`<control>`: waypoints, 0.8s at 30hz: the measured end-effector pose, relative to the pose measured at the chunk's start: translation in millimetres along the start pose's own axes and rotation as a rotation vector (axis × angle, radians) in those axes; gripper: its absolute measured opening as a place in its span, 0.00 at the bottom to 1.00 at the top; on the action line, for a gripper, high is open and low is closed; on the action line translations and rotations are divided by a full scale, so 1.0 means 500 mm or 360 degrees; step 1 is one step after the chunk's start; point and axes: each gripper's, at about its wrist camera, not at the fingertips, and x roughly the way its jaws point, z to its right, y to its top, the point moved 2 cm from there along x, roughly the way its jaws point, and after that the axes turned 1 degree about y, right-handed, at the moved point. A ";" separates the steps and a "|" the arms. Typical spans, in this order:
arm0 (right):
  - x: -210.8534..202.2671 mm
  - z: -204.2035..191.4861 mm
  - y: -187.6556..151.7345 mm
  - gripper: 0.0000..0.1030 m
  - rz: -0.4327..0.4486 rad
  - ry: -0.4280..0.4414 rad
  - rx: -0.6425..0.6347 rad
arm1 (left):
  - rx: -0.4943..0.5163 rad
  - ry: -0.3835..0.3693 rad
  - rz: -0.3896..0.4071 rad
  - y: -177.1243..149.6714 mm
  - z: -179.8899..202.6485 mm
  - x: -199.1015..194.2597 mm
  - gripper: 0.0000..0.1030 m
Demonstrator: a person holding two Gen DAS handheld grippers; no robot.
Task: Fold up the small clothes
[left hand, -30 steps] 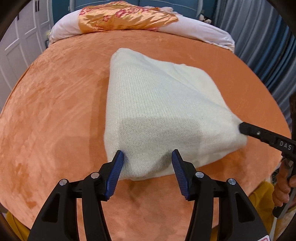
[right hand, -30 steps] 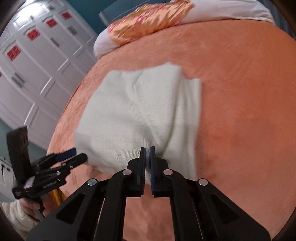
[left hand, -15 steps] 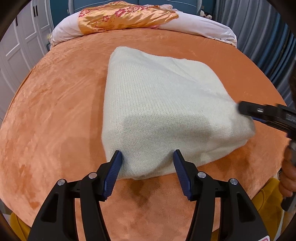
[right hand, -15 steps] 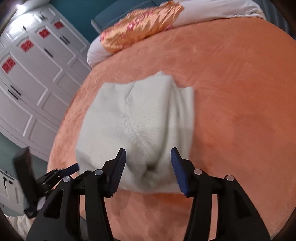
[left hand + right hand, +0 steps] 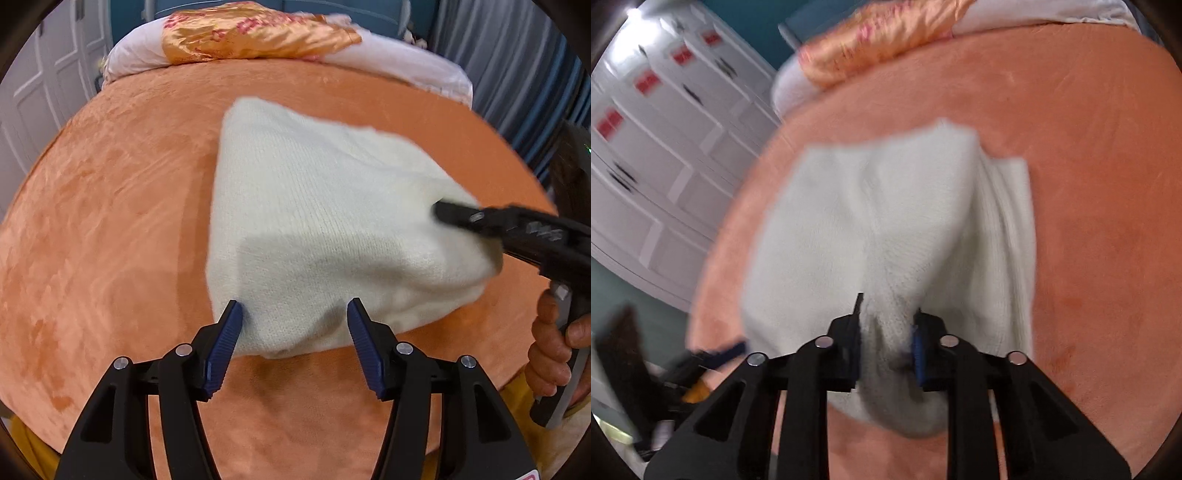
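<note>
Cream knitted garment (image 5: 325,236) — folded into a thick, rough square — lies on the orange plush bedspread (image 5: 110,221), filling the centre of the left wrist view and the middle of the right wrist view (image 5: 886,229). Left gripper (image 5: 293,325), black with blue ribbed pads, sits at the lower centre of its frame; its jaws stand apart, straddling the near corner of the knit, and the pads do not press on it. Right gripper (image 5: 886,325) enters the left wrist view from the right edge (image 5: 458,216), tip over the garment's right side, a hand (image 5: 550,354) on its handle at lower right. In its own view the picture is blurred; its jaws are closing, with a bunched ridge of the near edge between the pads — whether they pinch it yet I cannot tell. At the top of the frame lie a white pillow (image 5: 399,66) and an orange floral satin cloth (image 5: 251,33); white panelled cupboard doors (image 5: 665,147) fill the upper left of the right wrist view.
</note>
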 end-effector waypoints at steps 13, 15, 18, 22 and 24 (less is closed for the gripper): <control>-0.017 0.127 -0.048 0.28 -0.0050 -0.0089 0.0192 | -0.0037 0.0019 -0.0173 -0.023 0.010 0.078 0.58; -0.027 0.127 -0.026 0.35 -0.0019 -0.0094 0.0186 | -0.0016 0.0036 -0.0170 -0.023 0.009 0.078 0.59; -0.016 0.146 0.007 0.47 0.0008 -0.0059 0.0276 | -0.0005 0.0054 -0.0159 -0.027 0.013 0.076 0.59; 0.052 0.179 0.061 0.28 -0.0082 -0.0145 0.0320 | 0.0016 0.0071 -0.0117 -0.029 0.026 0.054 0.56; 0.053 0.129 0.107 0.10 -0.0017 -0.0179 0.0148 | 0.0011 0.0056 -0.0060 -0.024 0.023 0.031 0.55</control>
